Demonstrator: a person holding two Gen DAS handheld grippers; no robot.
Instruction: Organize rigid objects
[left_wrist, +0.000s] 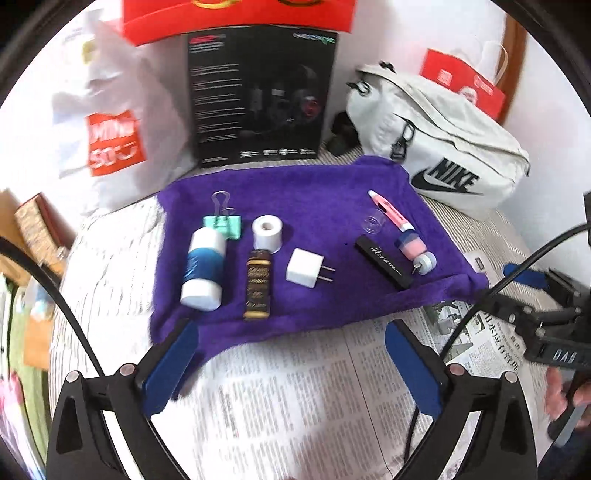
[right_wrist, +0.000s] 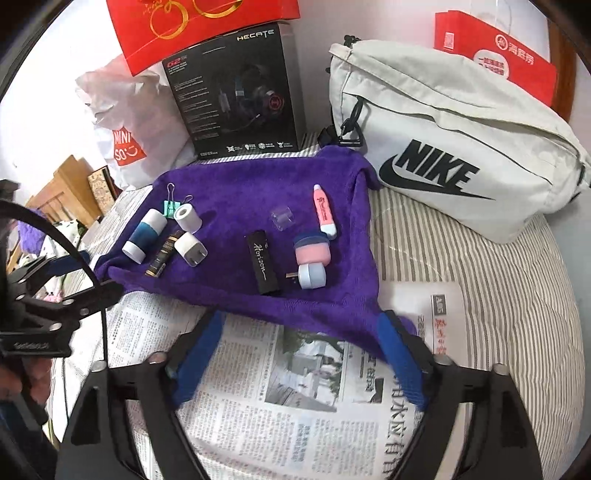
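Observation:
A purple towel (left_wrist: 303, 184) (right_wrist: 258, 177) holds small rigid objects: a white and blue bottle (left_wrist: 202, 267) (right_wrist: 144, 235), a green binder clip (left_wrist: 222, 221), a white tape roll (left_wrist: 267, 232) (right_wrist: 188, 218), a brown tube (left_wrist: 257, 284) (right_wrist: 162, 254), a white charger plug (left_wrist: 304, 272) (right_wrist: 190, 249), a black Horizon case (left_wrist: 384, 263) (right_wrist: 263, 263), a pink pen (left_wrist: 389, 210) (right_wrist: 324, 214) and a pink and blue gadget (left_wrist: 413, 251) (right_wrist: 311, 258). My left gripper (left_wrist: 291, 369) is open over the newspaper at the towel's near edge. My right gripper (right_wrist: 299, 362) is open there too.
A white Nike bag (right_wrist: 454, 140) (left_wrist: 443, 147) lies at the right. A black headset box (left_wrist: 258, 96) (right_wrist: 236, 92), a Miniso bag (left_wrist: 114, 140) and red boxes (right_wrist: 207, 22) stand behind. Newspaper (left_wrist: 295, 406) (right_wrist: 295, 406) covers the striped bed near me.

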